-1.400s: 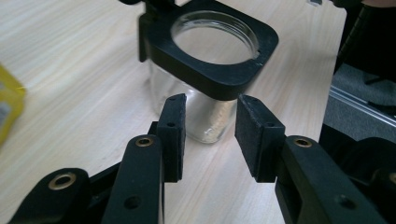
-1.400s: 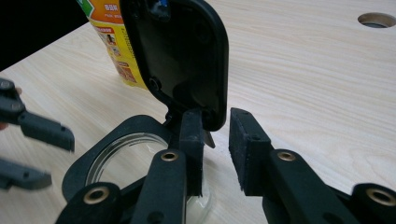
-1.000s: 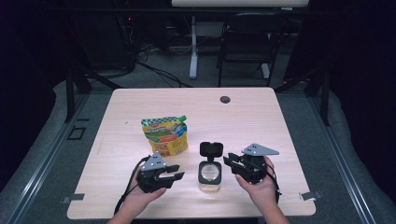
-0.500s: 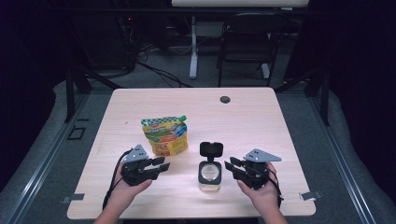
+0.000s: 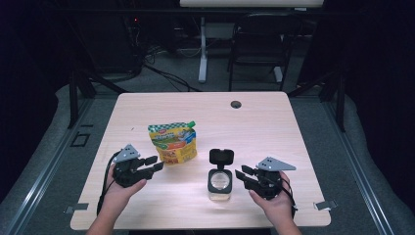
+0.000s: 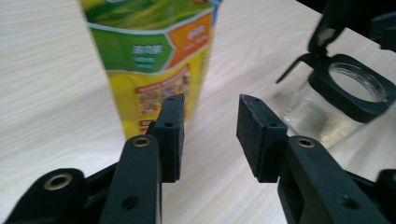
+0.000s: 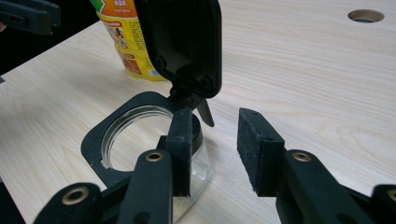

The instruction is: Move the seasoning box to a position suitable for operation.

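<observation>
High view: jar [image 5: 220, 179] stands near the front edge, lid [image 5: 221, 156] flipped up, so opening looks done. Pouch [image 5: 173, 141] stands left of it, untouched; filling the jar is likely what's left. Left gripper [image 5: 150, 164] sits just near-left of the pouch, jaws apart, nothing held. Right gripper [image 5: 246, 176] just right of the jar, jaws apart, empty; both have just been opening.

Left gripper view: pouch [image 6: 154, 60] ahead, top cut off by the frame; jar [image 6: 343, 95] far right, partly cropped.

Right gripper view: jar [image 7: 140, 140] partly behind one jaw, lid [image 7: 182, 39] blocks the pouch [image 7: 123, 39]. Can't tell if the pouch spout is capped or if the jar holds anything.
</observation>
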Demonstrator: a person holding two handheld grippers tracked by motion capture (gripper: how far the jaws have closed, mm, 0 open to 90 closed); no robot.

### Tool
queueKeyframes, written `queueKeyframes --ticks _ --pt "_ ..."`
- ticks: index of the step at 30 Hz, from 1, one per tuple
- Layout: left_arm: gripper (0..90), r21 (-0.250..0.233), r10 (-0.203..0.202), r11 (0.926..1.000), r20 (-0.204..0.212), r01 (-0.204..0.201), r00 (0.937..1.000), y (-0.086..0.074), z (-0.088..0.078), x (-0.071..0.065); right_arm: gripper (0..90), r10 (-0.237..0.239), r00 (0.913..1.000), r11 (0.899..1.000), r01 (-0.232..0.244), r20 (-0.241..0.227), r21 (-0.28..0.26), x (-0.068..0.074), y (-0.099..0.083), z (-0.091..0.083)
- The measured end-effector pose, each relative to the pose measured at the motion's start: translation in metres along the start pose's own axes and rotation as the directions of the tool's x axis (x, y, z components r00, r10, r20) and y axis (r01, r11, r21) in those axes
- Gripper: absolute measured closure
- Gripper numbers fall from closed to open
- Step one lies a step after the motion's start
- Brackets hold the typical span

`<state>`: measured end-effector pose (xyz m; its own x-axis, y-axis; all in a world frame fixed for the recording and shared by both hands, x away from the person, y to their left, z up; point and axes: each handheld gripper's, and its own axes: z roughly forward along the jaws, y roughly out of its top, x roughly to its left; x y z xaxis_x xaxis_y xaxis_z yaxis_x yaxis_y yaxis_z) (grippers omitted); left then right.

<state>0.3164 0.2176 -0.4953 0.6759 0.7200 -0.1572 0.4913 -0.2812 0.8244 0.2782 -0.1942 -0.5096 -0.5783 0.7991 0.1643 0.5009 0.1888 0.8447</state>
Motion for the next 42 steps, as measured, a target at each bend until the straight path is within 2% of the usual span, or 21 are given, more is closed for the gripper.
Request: queueKeyframes --ticks 4,11,14,17,21,26,33,35,42 --pt "61.8 0.024 0.012 0.9996 -0.020 -0.011 0.9997 0.006 -0.001 0.008 66.1 0.002 1.0000 1.000 -0.002 -0.003 0.000 -0.001 0.000 0.000" --pt "61.7 0.020 0.015 0.9997 -0.038 -0.015 0.9992 0.023 -0.003 0.023 66.1 0.013 0.9999 1.000 -0.013 -0.006 0.006 -0.002 -0.001 0.002" --pt "61.7 0.015 0.003 0.9999 -0.042 -0.002 0.9991 0.028 -0.002 0.030 66.1 0.018 0.9998 1.000 -0.018 -0.005 0.005 -0.002 -0.002 0.002" --pt "61.6 0.023 -0.001 0.9997 -0.065 0.003 0.9979 0.030 0.000 0.036 66.1 0.022 0.9997 1.000 -0.022 -0.006 0.005 -0.002 -0.002 0.002" --pt "60.9 0.023 -0.013 0.9996 -0.067 0.015 0.9977 0.033 0.003 0.043 66.1 0.022 0.9997 1.000 -0.022 -0.006 0.005 -0.003 -0.002 0.002" --pt "60.5 0.022 0.003 0.9998 -0.060 -0.002 0.9982 0.040 0.007 0.042 66.1 0.028 0.9996 1.000 -0.028 -0.007 0.006 -0.004 -0.003 0.003" --pt "68.0 0.024 0.029 0.9993 -0.053 -0.027 0.9982 0.044 0.012 0.036 66.1 0.032 0.9995 0.999 -0.032 -0.005 0.011 -0.005 -0.004 0.004" --pt "69.7 0.021 0.038 0.9991 -0.061 -0.037 0.9974 0.044 0.013 0.035 66.1 0.025 0.9997 1.000 -0.025 -0.003 0.019 -0.005 -0.004 0.003" --pt "75.1 0.034 0.054 0.9981 -0.053 -0.052 0.9972 0.044 0.011 0.032 66.1 0.028 0.9996 0.999 -0.028 -0.007 0.021 -0.005 -0.004 0.004"
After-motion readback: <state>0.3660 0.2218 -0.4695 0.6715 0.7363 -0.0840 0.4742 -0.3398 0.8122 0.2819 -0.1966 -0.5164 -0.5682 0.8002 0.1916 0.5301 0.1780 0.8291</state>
